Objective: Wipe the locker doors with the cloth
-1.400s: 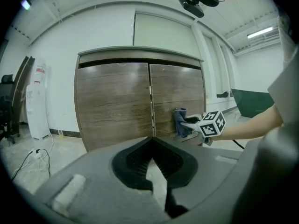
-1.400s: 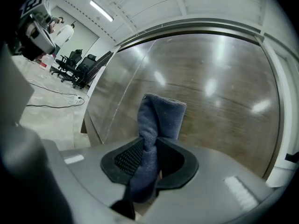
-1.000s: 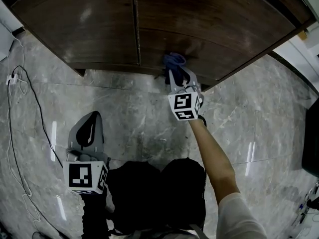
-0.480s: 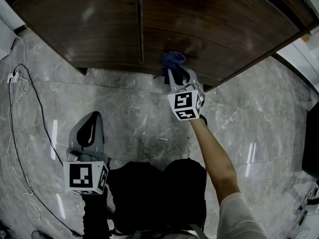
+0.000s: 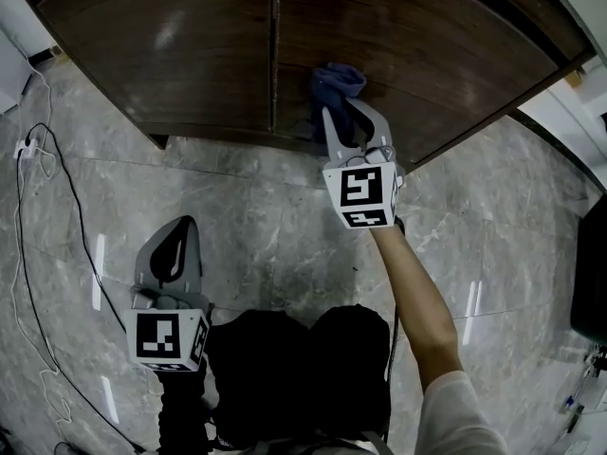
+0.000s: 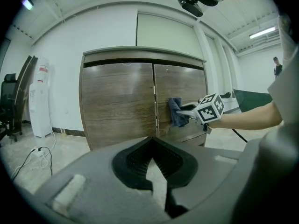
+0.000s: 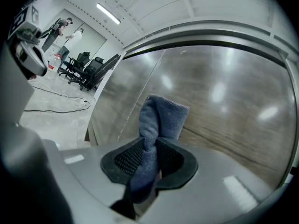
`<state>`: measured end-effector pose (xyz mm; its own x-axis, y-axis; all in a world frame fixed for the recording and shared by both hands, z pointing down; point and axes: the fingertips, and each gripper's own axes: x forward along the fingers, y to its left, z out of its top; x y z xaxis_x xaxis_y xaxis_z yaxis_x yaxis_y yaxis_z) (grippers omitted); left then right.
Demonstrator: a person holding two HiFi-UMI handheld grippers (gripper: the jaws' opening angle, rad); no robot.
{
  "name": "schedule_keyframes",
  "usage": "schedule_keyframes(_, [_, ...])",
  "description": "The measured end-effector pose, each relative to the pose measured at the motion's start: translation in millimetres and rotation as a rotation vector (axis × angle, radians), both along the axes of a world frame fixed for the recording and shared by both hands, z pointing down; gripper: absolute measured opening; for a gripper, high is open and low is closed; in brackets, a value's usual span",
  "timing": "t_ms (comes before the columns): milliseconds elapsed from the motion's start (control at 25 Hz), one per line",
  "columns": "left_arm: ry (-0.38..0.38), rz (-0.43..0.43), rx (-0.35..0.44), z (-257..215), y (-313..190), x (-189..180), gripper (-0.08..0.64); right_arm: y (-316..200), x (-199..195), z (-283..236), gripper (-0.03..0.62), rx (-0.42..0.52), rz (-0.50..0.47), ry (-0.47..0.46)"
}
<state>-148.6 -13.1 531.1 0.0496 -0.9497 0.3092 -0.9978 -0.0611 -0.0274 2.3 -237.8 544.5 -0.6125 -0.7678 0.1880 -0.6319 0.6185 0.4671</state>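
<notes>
The dark wooden locker has two doors, a left door (image 5: 161, 55) and a right door (image 5: 446, 45). A blue cloth (image 5: 337, 81) is pressed against the right door just right of the seam. My right gripper (image 5: 340, 112) is shut on it, and the cloth (image 7: 161, 118) bunches between its pads and fans out onto the wood (image 7: 224, 101). The left gripper view shows the same cloth (image 6: 175, 111) partway up the door. My left gripper (image 5: 173, 235) hangs low over the floor, well back from the locker, jaws together at the tips (image 6: 150, 146) with nothing in them.
A black cable (image 5: 38, 159) runs over the marble floor at the left. A white water dispenser (image 6: 41, 97) and a chair (image 6: 9, 97) stand left of the locker. Office chairs (image 7: 88, 69) and people (image 7: 60, 29) are far off. My legs (image 5: 294, 368) are below.
My right gripper has slid up the right door with the cloth in it. The left gripper has stayed where it was.
</notes>
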Motion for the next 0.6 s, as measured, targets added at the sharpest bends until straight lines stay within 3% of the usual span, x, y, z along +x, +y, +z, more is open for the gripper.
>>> schedule_keyframes(240, [0.012, 0.002, 0.008, -2.9, 2.5, -0.4, 0.002, 1.0, -9.2, -56.1, 0.087, 0.080, -0.023, -0.016])
schedule_keyframes(600, [0.022, -0.003, 0.024, -8.6, 2.5, -1.9, 0.002, 1.5, -21.2, -119.6, 0.087, 0.128, -0.040, -0.042])
